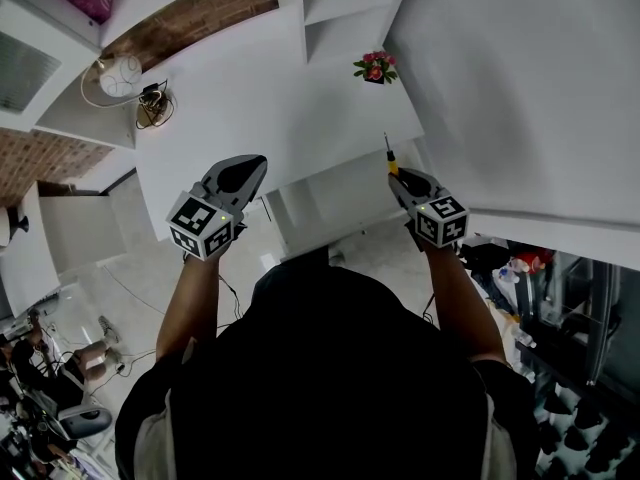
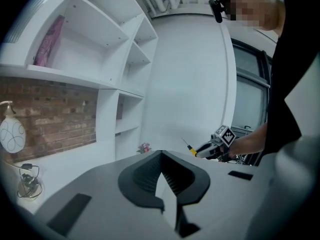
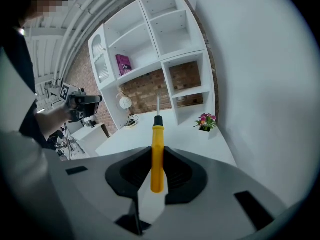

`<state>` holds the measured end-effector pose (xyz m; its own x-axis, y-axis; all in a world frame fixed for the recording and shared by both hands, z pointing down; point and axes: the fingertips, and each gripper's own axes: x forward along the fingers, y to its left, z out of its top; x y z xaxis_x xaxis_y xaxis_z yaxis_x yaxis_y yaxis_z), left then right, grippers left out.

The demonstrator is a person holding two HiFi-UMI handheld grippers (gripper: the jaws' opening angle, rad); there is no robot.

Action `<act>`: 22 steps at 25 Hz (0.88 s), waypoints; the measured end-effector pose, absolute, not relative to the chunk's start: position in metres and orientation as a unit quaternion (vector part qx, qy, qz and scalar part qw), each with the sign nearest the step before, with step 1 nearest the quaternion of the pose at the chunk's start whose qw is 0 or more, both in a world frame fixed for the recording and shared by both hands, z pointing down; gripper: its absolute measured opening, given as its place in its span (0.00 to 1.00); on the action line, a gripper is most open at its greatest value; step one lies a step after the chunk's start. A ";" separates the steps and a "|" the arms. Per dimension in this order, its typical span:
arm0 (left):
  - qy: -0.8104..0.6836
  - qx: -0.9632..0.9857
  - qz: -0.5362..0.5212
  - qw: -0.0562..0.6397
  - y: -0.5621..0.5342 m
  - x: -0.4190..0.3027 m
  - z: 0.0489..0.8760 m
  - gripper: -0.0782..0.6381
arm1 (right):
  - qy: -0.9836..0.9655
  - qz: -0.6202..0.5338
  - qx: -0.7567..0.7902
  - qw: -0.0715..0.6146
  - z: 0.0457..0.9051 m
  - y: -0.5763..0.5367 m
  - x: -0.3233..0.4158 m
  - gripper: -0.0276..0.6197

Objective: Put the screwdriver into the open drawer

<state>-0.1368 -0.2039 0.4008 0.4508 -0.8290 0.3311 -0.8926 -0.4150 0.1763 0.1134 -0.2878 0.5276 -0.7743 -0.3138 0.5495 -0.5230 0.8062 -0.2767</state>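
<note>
Grip of right claw [image 3: 156,156] on yellow handle of screwdriver [image 3: 157,134], shaft pointing forward above near edge of table [image 1: 280,98], probably ready for carrying toward drawer, not clearly seen. Left claw [image 2: 160,156] pressed together, empty, above same edge, kept aside.

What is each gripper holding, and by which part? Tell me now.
The right gripper grips the yellow-handled metal screwdriver by its handle, with the shaft pointing forward. The left gripper holds nothing, and its jaws are together.

Home-style study — white shelving [image 2: 100,34], brick wall [image 2: 50,116], desk [image 1: 270,118], potted flowers [image 1: 375,67]
</note>
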 end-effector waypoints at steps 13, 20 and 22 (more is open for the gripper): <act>-0.524 0.825 0.097 0.187 -0.211 -0.150 0.433 0.13 | -0.907 0.220 0.203 0.295 0.597 -0.287 0.104 0.17; -0.527 0.820 0.096 0.203 -0.214 -0.153 0.454 0.13 | -0.902 0.222 0.189 0.318 0.633 -0.285 0.102 0.17; -0.529 0.817 0.097 0.205 -0.215 -0.155 0.459 0.13 | -0.900 0.222 0.185 0.326 0.643 -0.286 0.101 0.17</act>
<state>-0.1553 -0.2148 0.4586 0.4205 -0.8256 0.3763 -0.9054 -0.3550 0.2327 0.1009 -0.2858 0.6430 -0.7189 -0.1880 0.6692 -0.4779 0.8327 -0.2795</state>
